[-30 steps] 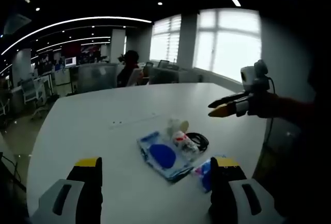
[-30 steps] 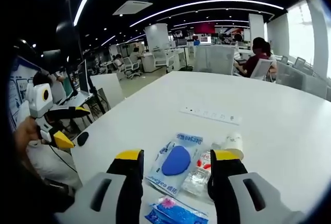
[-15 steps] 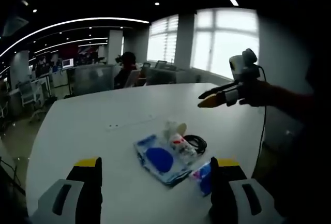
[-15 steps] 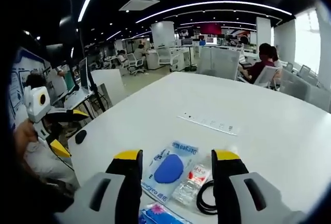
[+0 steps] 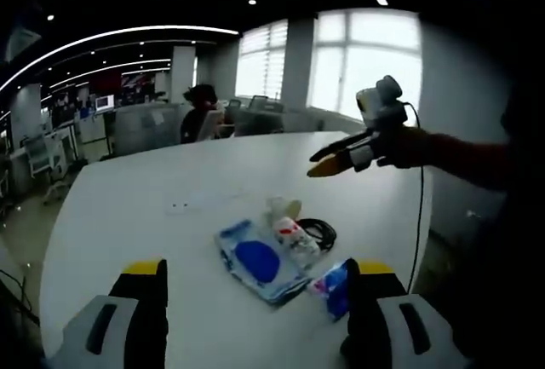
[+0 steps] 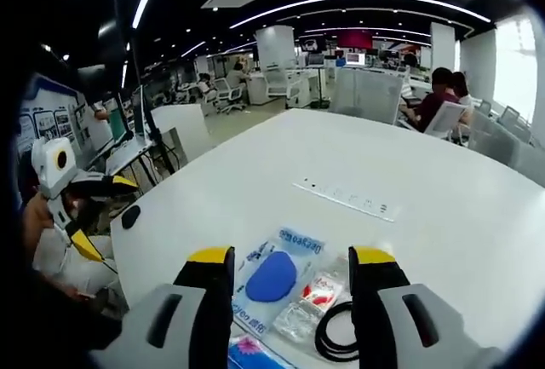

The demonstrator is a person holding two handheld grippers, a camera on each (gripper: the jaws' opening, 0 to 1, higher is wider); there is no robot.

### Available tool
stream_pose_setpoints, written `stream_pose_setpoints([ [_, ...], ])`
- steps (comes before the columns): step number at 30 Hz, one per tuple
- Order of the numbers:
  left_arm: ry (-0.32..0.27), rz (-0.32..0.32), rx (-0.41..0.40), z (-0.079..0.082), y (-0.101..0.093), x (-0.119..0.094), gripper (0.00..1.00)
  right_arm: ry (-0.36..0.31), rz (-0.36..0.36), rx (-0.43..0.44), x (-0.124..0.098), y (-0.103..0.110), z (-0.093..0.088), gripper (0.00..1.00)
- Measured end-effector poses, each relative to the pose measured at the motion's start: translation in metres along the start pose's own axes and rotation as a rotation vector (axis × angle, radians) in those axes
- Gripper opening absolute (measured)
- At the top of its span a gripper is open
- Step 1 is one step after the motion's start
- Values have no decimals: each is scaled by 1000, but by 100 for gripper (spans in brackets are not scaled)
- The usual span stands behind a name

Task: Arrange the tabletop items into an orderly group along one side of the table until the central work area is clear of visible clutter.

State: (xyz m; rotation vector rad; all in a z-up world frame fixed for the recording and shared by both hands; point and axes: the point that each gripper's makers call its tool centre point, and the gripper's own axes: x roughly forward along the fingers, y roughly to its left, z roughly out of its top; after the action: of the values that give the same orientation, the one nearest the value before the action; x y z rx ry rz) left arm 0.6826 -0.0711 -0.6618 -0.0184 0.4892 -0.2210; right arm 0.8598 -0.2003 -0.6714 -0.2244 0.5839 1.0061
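Note:
A small pile lies on the white table (image 5: pixel 145 198). It holds a clear packet with a blue oval (image 5: pixel 255 260), a small packet with a red label (image 5: pixel 294 234), a white cup (image 5: pixel 283 209), a black cable coil (image 5: pixel 321 231) and a blue-pink packet (image 5: pixel 334 285). My left gripper (image 5: pixel 259 268) stands open just short of the pile, holding nothing. My right gripper (image 5: pixel 317 163), in a hand, hovers above and beyond the pile. In the right gripper view, my right gripper (image 6: pixel 291 258) is open over the blue oval packet (image 6: pixel 271 275), red-label packet (image 6: pixel 311 295) and coil (image 6: pixel 336 341). The left gripper (image 6: pixel 106 216) shows open at the left.
A flush socket strip (image 6: pixel 345 198) is set into the table (image 6: pixel 443 216) beyond the pile. A small black thing (image 6: pixel 129 216) lies by the table's left edge. A seated person (image 5: pixel 197 109) and office desks are far behind. Bright windows (image 5: pixel 366 62) line one wall.
Both cameras shifted. In the left gripper view the right gripper moved left, over the table. In the right gripper view the coil came into sight. The items lie where they were.

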Motion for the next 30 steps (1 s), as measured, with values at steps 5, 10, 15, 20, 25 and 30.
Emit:
stream_pose_setpoints([
  [5,0,-8,5,-2,0,3,86,36,5,-8,12,-9,-9,49],
  [10,10,-20,9,-8,-2,7,85,91,2,-24,26,-13,-22,48],
  [15,18,-31,0,-13,-5,10,84,138,2,3,43,-21,-32,46],
  [20,24,-47,3,-13,-10,15,83,157,3,63,57,-27,-34,43],
  [25,33,-61,9,-13,-12,20,83,182,-1,100,76,-29,-37,43],
  [30,37,-62,10,-12,-10,24,82,210,-11,138,89,-30,-42,43],
])
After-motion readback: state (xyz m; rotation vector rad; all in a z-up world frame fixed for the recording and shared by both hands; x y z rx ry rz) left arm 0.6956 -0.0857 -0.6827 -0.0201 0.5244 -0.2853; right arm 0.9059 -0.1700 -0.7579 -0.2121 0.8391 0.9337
